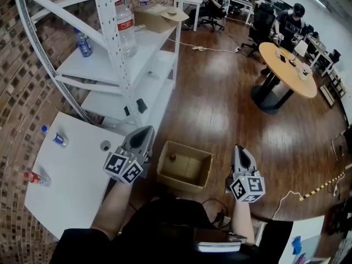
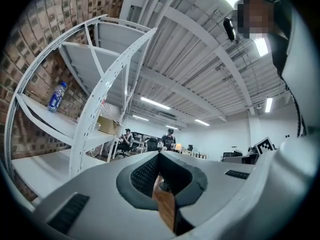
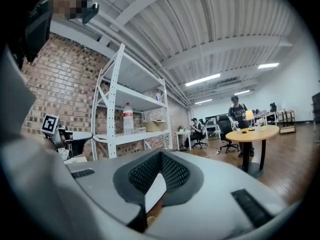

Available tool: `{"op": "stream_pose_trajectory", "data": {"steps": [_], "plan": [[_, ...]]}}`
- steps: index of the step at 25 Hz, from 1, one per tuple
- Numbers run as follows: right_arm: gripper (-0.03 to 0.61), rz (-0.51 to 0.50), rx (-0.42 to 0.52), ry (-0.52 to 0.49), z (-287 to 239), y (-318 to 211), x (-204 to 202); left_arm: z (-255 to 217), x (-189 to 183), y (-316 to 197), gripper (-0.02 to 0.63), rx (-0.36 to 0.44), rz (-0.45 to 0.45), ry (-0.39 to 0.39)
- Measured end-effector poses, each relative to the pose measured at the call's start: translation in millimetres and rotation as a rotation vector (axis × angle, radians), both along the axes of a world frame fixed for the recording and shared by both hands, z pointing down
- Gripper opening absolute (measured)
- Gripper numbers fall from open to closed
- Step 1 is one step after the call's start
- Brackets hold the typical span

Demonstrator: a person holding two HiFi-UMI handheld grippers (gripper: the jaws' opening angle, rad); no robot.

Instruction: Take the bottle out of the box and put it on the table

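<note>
Bottle [image 1: 172, 158] sits down in the open cardboard box [image 1: 199, 176] on the dark wood floor [image 1: 220, 109], right between the two grippers. Look at the room: a white counter [image 1: 71, 186] at the left by the brick wall [image 1: 22, 92] carries two small bottles [image 1: 55, 139], white shelving [image 1: 124, 65] holds a big clear bottle [image 1: 125, 29], and people sit at a round yellow counter [image 1: 286, 65] far off. The bottle shows only as a small brownish round top (body and label can't be made out), near the box's far-left corner. Left gripper [image 1: 144, 133] hovers beside the box's left edge, fingers clenched on nothing. Right gripper [image 1: 238, 150] is by the right edge, fingers clenched, also empty.
</note>
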State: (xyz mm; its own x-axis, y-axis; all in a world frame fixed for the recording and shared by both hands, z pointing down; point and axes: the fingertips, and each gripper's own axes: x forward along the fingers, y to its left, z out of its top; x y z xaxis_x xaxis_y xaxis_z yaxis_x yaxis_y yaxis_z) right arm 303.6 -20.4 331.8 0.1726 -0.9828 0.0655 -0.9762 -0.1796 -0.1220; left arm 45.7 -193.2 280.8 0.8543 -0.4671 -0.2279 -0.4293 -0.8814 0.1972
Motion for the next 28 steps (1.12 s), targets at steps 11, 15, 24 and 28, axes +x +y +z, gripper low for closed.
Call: {"op": "stream_pose_trajectory", "data": {"steps": [11, 15, 24, 28], "plan": [[0.002, -0.014, 0.027, -0.086, 8.0, -32.3, -23.9, 9.8, -49.1, -26.9, 0.003, -0.038, -0.052, 0.006], [0.002, -0.029, 0.037, -0.105, 7.4, -40.2, -28.0, 9.0, -58.3, -31.4, 0.003, -0.036, -0.075, 0.007], [0.002, -0.083, -0.018, -0.106, 22.4, -62.9, -47.4, 17.1, -66.9, -40.3, 0.003, -0.057, -0.08, -0.017], [0.002, -0.104, -0.002, -0.084, 11.9, -71.6, -53.0, 9.7, -72.6, -46.4, 0.003, -0.046, -0.092, -0.008]]}}
